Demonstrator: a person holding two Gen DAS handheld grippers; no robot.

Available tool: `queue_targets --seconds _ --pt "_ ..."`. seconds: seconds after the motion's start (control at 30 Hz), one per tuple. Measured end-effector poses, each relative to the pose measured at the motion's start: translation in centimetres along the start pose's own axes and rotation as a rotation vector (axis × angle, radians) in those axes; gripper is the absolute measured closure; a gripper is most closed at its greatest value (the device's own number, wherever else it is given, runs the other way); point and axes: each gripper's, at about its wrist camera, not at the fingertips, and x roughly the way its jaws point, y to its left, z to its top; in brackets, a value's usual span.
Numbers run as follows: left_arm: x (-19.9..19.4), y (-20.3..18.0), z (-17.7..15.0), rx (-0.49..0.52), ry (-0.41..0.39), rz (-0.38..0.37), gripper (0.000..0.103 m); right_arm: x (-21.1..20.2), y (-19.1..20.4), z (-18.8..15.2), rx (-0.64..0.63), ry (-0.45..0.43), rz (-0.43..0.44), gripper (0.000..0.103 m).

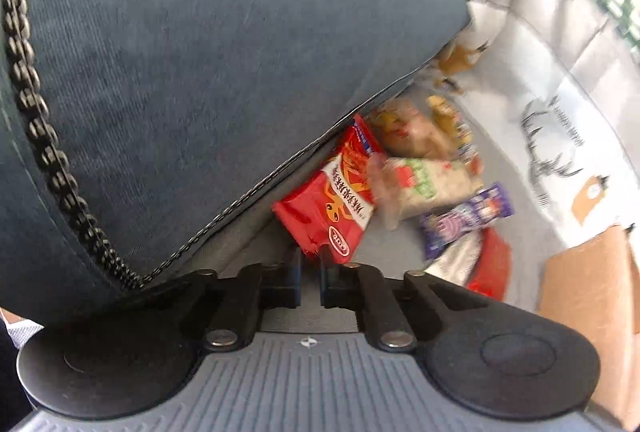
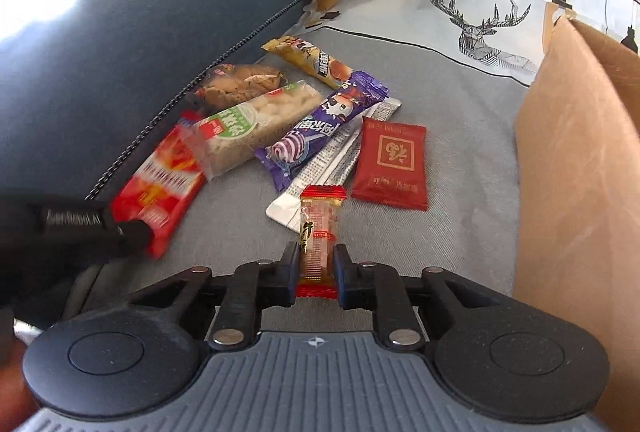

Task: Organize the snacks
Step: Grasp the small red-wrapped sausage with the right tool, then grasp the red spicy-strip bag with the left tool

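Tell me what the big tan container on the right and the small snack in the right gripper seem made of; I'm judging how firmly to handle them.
The tan container looks like matte kraft paper, going by its brown fibrous surface and soft creases, probably a bag. The small snack held in the right gripper appears wrapped in thin glossy plastic film: it is see-through in the middle, with crimped red ends.

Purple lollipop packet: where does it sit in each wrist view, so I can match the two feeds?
Left wrist: the purple packet lies right of centre, slanted, below the green-label rice bar.
Right wrist: the packet lies at centre, slanted, right of the rice bar and left of the dark red sachet.
Shared landmark: the blue cushion, left of the snacks in both.
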Motion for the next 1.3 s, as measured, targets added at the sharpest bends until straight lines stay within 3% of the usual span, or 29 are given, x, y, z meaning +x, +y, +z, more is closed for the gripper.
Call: queue_targets --seconds 0.13,0.23,0.33,0.43,0.47,0.53,0.67,0.73,0.87,1.0,1.1,1.3 --pt "-0.9 0.2 0.2 0.017 0.033 -0.108 0.103 -1.8 0.1 -1.1 -0.029 -0.012 0.009 0.085" --pt "-1.4 -0.1 -0.1 0.055 0.146 -0.18 0.103 -3.2 0.0 -2.3 -0.031 -0.036 0.025 0.085" --pt "-2.1 -0.4 -0.8 0.118 0.272 -0.192 0.102 -4.1 0.1 -3.3 -0.041 -0.057 0.035 0.085" --pt "-2.7 -0.7 -0.9 0.198 0.374 -0.117 0.093 -4.1 0.0 -4.4 -0.053 -0.053 0.023 0.085" --pt "-3.3 -0.7 -0.5 0.216 0.374 -0.101 0.089 -4.1 -0.2 -4.8 -0.052 -0.049 0.023 0.085" --pt "-4.5 -1.4 0.4 0.281 0.342 -0.077 0.061 -3.8 -0.7 -5.3 -0.047 -0.034 0.013 0.084" --pt "-5.5 -4.1 2.3 0.426 0.258 -0.062 0.034 -3.8 -1.1 -5.3 -0.057 -0.036 0.031 0.084" --pt "-4.5 -5.5 3.1 0.485 0.257 -0.06 0.023 -3.5 -1.2 -5.3 -0.05 -0.022 0.034 0.084" --pt "-0.6 -6.8 3.6 0.527 0.291 -0.045 0.019 -3.2 -1.0 -5.4 -0.058 -0.019 0.028 0.084" --pt "3.4 -5.5 2.4 0.383 0.346 0.028 0.019 -3.3 -1.2 -5.3 -0.051 -0.017 0.035 0.079" --pt "3.6 -4.9 1.6 0.349 0.355 0.063 0.019 -3.2 -1.3 -5.3 -0.062 -0.01 0.05 0.072" --pt "3.5 -5.1 1.2 0.43 0.342 0.073 0.02 -1.8 -1.1 -4.9 -0.07 0.013 0.04 0.072"
